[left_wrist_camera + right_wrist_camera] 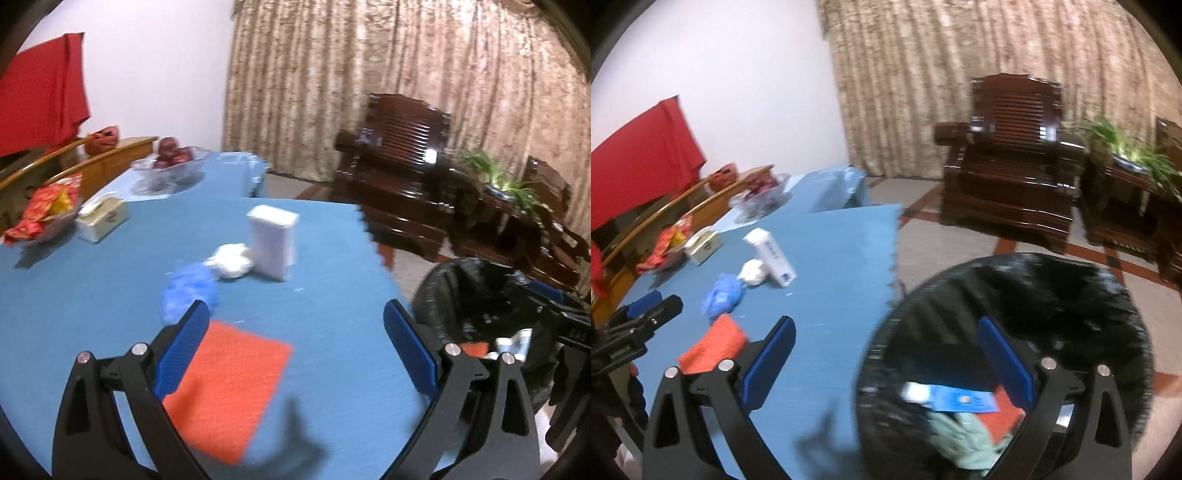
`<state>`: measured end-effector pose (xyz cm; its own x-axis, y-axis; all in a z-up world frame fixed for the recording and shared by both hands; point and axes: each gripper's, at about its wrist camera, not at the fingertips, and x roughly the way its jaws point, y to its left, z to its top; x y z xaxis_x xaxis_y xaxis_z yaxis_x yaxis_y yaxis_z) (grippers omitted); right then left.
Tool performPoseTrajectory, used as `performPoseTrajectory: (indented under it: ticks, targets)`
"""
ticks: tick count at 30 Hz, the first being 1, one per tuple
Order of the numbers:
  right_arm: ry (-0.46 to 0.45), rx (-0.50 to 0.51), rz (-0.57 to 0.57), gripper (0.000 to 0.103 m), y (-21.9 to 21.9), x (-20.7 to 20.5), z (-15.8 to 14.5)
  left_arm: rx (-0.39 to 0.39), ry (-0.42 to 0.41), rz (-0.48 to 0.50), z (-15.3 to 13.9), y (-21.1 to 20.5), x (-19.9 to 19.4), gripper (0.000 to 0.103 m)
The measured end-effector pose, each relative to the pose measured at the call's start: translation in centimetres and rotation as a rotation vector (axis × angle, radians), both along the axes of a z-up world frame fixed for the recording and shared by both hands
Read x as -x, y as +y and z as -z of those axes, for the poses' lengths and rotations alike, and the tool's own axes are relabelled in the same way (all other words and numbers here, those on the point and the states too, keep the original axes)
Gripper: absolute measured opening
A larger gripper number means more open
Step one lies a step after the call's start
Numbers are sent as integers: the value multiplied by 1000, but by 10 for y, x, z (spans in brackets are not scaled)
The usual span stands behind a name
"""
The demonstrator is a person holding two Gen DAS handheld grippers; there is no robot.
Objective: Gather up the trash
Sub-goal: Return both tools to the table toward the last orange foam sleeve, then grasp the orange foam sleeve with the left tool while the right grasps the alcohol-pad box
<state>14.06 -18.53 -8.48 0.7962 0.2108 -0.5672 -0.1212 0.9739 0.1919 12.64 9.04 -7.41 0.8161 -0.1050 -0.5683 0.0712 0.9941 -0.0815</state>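
Trash on the blue table (92, 288) counts four pieces: nearest, an orange card (229, 391) lying flat, its long axis running away toward the far left; beyond it a blue wad (188, 291), then a white wad (231, 262), then a white box (273, 243) standing upright. The left gripper (295, 343) gapes wide above the card, gripping nothing. The right gripper (886, 362) gapes empty over the bin (1071, 295), which stands just off the table's right edge, holding several scraps. Open floor lies past it.
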Motion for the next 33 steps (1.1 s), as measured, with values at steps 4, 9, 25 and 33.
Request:
performPoseTrajectory:
  ticks: [4, 9, 25, 33]
  targets:
    - [2, 2, -73, 97, 39, -5, 6, -15, 15, -59, 6, 32, 6, 93]
    - [11, 26, -146, 97, 76, -12, 16, -24, 49, -108, 20, 60, 7, 93]
    - [80, 54, -230, 94, 126, -37, 59, 15, 185, -147, 79, 89, -14, 92]
    - [94, 64, -247, 91, 130, -45, 65, 40, 254, -124, 102, 84, -26, 89]
